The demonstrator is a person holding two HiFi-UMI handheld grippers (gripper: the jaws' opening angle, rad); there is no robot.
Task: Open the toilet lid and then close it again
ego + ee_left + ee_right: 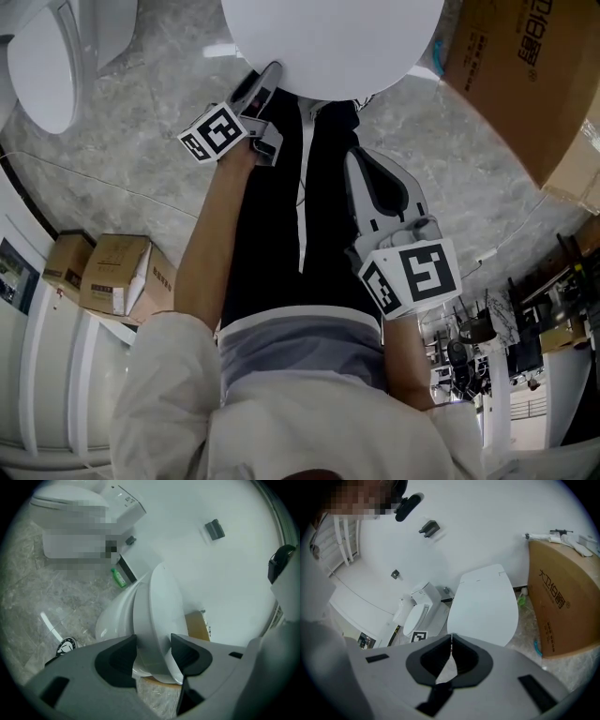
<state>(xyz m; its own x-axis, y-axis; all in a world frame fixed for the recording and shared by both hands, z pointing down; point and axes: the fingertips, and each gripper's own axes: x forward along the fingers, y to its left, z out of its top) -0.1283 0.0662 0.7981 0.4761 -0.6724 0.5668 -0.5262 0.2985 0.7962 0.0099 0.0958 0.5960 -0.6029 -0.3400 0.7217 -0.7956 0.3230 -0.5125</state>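
The white toilet lid (328, 37) fills the top of the head view. My left gripper (272, 73) reaches its near rim. In the left gripper view the lid's edge (161, 606) sits between the jaws with both pads against it, and the bowl (112, 618) shows to its left. My right gripper (356, 157) hangs in front of the person's dark trousers, short of the lid. In the right gripper view the right gripper (451, 643) has its pads touching with nothing between them. The lid (485, 604) lies beyond it.
A large cardboard box (525, 75) stands right of the toilet. A second white toilet (47, 56) is at the far left. Small cartons (112, 272) sit by the left wall. A green bottle (118, 577) stands on the marble floor behind the bowl.
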